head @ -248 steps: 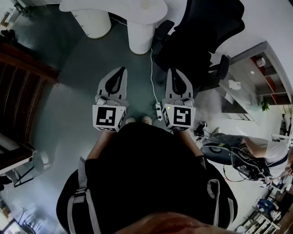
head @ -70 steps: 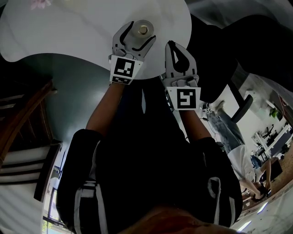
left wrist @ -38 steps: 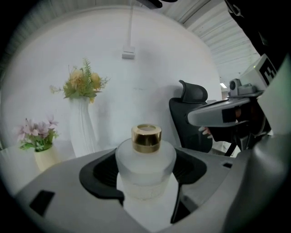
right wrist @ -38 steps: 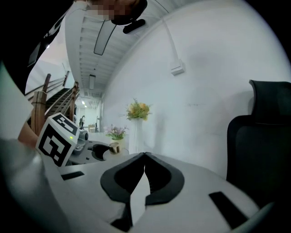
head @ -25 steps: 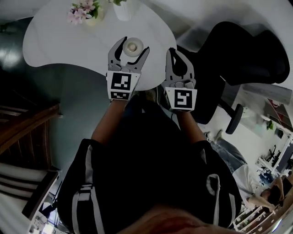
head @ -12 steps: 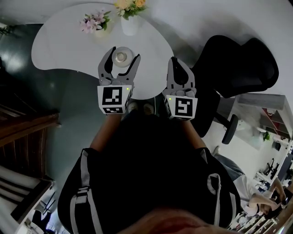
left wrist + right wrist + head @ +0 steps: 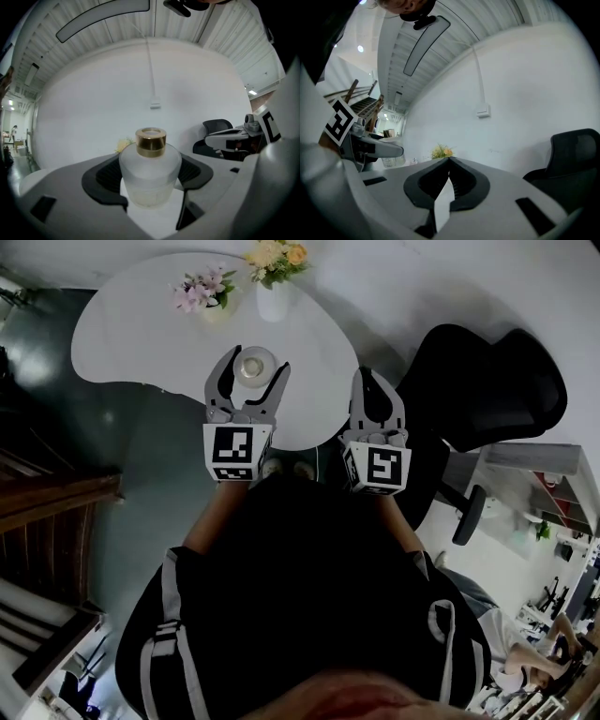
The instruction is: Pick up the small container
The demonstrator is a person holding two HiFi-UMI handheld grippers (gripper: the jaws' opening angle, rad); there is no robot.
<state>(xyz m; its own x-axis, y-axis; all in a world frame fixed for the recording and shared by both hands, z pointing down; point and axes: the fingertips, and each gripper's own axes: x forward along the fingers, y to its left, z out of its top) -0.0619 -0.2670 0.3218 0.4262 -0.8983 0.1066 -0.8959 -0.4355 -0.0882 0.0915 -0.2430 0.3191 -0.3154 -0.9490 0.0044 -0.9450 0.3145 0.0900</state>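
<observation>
Tongs come nearest. The left tongs stand wide open, one jaw on each side of the small container, a frosted jar with a gold collar. The left gripper view shows the jar squarely between the dark pads and close to them, though I cannot tell whether either pad touches the glass. The right tongs are pressed together with nothing between them. They are held at the near right edge of the counter, beside the left pair and apart from the jar.

The jar stands upright on the white counter, towards its front edge. Farther back on the counter are a bunch of pink flowers and a white vase of yellow flowers, both apart from the jar. A black chair stands off to the right of the counter.

The step in hand looks like the grasp itself: the reach seems done and the lift not yet begun. The next move calls for bringing the left jaws in evenly on the jar's body, below the shoulder. The grip should be firm enough that smooth glass will not slip. Then the jar should go straight up, level and clear of the flowers.
</observation>
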